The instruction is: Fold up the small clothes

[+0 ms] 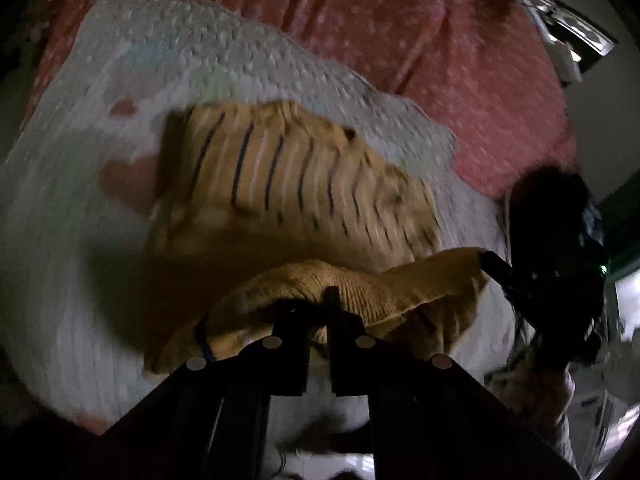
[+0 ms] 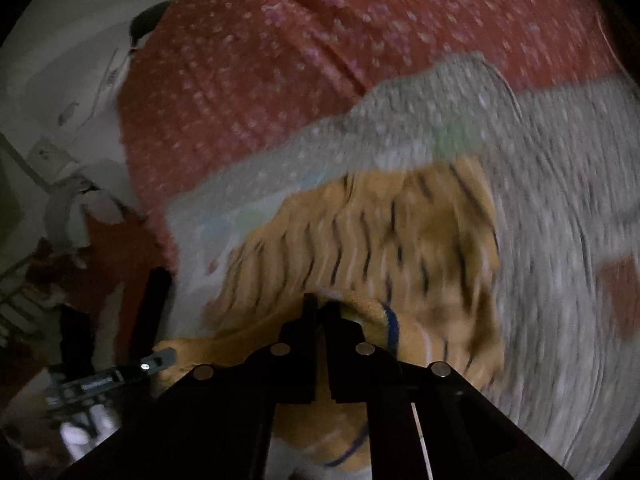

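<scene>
- Lying partly spread over a white textured knitted blanket (image 1: 72,240), a small mustard-yellow knitted garment with thin dark cross stripes (image 1: 288,184) is seen from both wrist cameras; the blanket itself is laid on a coral-red bedcover with pale speckles (image 1: 400,20).
- The garment's fabric is ribbed, and a short blue trim line is visible near one lifted edge in the right wrist view (image 2: 392,322).
- Its far part is kept flat on the blanket, while its near edge is raised and folded into a loose hump at the grippers.
- The long axis is seen running roughly side to side across the left wrist view, with the stripes crossing it; which end is the neck cannot be told through the blur.
- The left gripper (image 1: 316,300) is pressed together on the raised near edge of the garment, and cloth is bunched over and around its fingertips.
- The right gripper (image 2: 320,304) is likewise closed on the garment's edge, with yellow fabric pinched between its dark fingers.
- In the left wrist view, the right gripper is seen at the right side, its tip touching the far corner of the same lifted edge.
- In the right wrist view, the left gripper is found at the lower left, its pale tip against the cloth.
</scene>
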Action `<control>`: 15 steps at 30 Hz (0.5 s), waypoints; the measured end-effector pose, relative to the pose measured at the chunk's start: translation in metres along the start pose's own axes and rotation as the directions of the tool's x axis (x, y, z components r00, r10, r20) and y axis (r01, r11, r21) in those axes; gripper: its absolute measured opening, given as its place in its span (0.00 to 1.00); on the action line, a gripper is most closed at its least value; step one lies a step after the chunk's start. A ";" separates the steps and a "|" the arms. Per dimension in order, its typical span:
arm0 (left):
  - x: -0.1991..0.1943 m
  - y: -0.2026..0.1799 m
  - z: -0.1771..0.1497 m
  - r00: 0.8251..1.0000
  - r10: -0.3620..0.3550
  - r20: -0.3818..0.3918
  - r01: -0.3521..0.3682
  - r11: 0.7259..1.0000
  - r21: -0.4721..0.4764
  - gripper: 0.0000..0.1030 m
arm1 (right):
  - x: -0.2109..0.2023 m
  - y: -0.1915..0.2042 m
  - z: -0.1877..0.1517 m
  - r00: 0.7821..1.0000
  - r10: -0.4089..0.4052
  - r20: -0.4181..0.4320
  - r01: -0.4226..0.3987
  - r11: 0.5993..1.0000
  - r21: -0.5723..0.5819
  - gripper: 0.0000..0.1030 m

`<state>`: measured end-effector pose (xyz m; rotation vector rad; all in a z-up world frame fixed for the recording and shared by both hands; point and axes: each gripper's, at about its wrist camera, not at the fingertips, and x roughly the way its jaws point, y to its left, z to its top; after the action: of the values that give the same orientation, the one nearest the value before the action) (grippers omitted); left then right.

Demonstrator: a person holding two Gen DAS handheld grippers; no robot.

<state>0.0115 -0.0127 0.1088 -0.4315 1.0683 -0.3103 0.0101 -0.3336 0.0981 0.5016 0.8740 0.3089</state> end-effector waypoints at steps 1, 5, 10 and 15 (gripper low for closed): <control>0.004 0.000 0.013 1.000 0.010 0.000 -0.010 1.000 -0.004 0.06 | 0.012 0.002 0.012 1.000 -0.023 0.001 0.023 1.000 -0.005 0.04; 0.049 0.001 0.072 0.993 0.117 0.016 -0.118 0.993 0.017 0.07 | 0.075 -0.018 0.056 0.995 -0.086 -0.042 0.086 0.996 -0.003 0.05; 0.099 0.041 0.121 0.990 0.140 -0.026 -0.142 0.984 -0.111 0.07 | 0.111 -0.050 0.073 0.983 -0.181 -0.025 0.182 0.983 0.033 0.16; 0.084 0.076 0.135 0.999 0.039 0.026 -0.033 0.980 -0.196 0.26 | 0.086 -0.039 0.062 0.994 -0.106 -0.001 0.106 0.993 -0.060 0.53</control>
<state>0.1720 0.0416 0.0630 -0.5903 1.0808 -0.1662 0.1133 -0.3451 0.0549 0.3977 0.8893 0.2379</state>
